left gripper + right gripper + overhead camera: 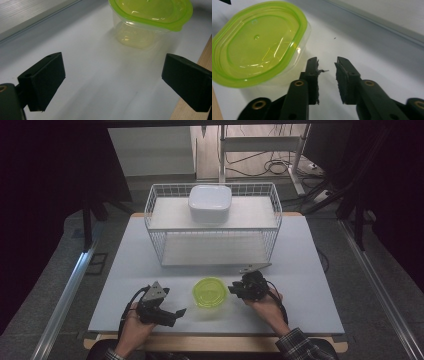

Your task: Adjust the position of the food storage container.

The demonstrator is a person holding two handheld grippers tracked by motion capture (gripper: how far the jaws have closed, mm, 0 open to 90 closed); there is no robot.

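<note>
A pale grey desk (310,270) in a dim room – green-lidded container (210,292) sits between the left gripper (172,314), released wide, and the right gripper (235,289), jaws slightly parted, empty.

Wire basket (214,251): white, two-tiered, standing at the far middle of the counter, open side toward the near edge.
White container (210,202): square with rounded corners, lid on, resting on the wire basket's upper shelf, near its middle.
Counter (310,285): pale grey top with a wooden edge along the near side.
Floor (55,285): grey, with cables lying beyond the counter's far side.
</note>
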